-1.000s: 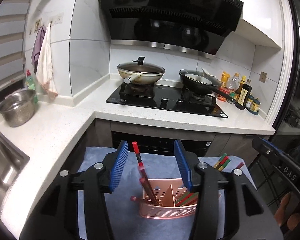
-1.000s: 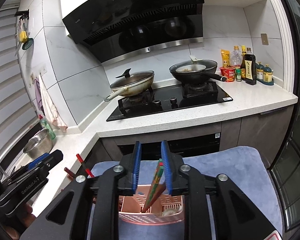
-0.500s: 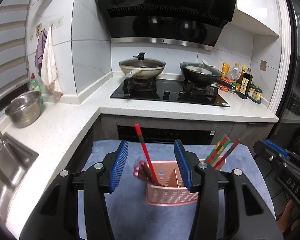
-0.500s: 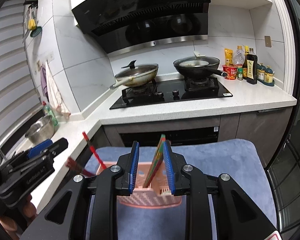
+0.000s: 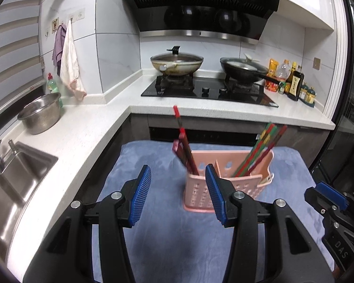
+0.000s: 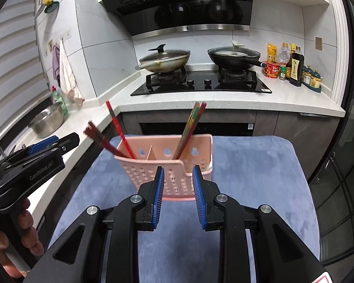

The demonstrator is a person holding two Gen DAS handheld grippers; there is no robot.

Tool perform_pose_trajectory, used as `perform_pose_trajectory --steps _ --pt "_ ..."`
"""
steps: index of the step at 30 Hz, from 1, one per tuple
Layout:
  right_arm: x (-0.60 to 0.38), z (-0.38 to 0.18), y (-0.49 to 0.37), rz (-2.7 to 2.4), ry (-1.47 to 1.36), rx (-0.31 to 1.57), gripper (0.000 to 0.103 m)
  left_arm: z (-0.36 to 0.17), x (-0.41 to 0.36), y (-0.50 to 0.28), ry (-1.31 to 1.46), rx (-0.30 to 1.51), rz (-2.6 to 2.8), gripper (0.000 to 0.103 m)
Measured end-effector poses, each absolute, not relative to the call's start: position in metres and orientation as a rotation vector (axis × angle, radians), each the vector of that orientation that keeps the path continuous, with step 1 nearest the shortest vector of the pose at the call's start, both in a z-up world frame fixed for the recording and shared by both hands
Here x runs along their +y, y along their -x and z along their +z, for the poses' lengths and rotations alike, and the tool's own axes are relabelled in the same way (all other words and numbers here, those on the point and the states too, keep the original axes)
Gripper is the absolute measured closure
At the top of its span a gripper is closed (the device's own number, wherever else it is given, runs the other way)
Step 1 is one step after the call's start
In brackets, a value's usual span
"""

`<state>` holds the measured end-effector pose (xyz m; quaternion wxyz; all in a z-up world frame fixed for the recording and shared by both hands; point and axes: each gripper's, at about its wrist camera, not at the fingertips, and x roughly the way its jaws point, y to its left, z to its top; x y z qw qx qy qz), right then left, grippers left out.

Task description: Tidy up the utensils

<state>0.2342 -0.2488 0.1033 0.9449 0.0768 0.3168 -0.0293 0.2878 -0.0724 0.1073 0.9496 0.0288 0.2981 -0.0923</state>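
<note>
Both tongs [image 5: 178,194] [image 6: 178,194] empty, just short of holder [image 6: 167,162].

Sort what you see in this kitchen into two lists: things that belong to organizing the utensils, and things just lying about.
Part of the job:
pink holder
red chopsticks
red-green chopsticks

Just lying about:
lidded wok
black pan
steel bowl
sauce bottles
hanging cloths

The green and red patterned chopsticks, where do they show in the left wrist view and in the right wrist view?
Left wrist view: green and red patterned chopsticks lean right of centre, in the right compartment of the pink perforated plastic holder.
Right wrist view: they stand near the middle, above the tongs, in the holder's right compartment.
Shared landmark: the black gas hob behind.
</note>
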Motion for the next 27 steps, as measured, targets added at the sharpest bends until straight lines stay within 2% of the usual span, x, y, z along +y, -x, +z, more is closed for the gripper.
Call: perform_pose_trajectory --steps 5,6,9,16,19,24,27 --pt "-0.240 0.098 -0.217 -0.069 -0.139 0.663 0.078 0.101 -0.068 -0.273 -0.063 0.620 -0.175 0.054" --pt "-0.239 0.097 -0.214 -0.072 -0.139 0.667 0.076 0.099 -0.067 -0.271 -0.064 0.624 -0.174 0.053" --pt "-0.237 0.096 -0.205 -0.080 -0.144 0.664 0.059 0.094 -0.064 -0.262 -0.067 0.627 -0.170 0.050" --pt "-0.237 0.090 -0.189 -0.104 -0.133 0.678 0.054 0.078 -0.062 -0.247 -0.070 0.667 -0.171 0.049" --pt "-0.237 0.086 -0.183 -0.113 -0.136 0.687 0.051 0.072 -0.062 -0.241 -0.069 0.674 -0.166 0.039" --pt "-0.236 0.081 -0.177 -0.138 -0.116 0.691 0.041 0.068 -0.061 -0.234 -0.089 0.674 -0.162 0.031" --pt "-0.236 0.079 -0.175 -0.149 -0.097 0.693 0.038 0.066 -0.062 -0.231 -0.099 0.672 -0.157 0.026"
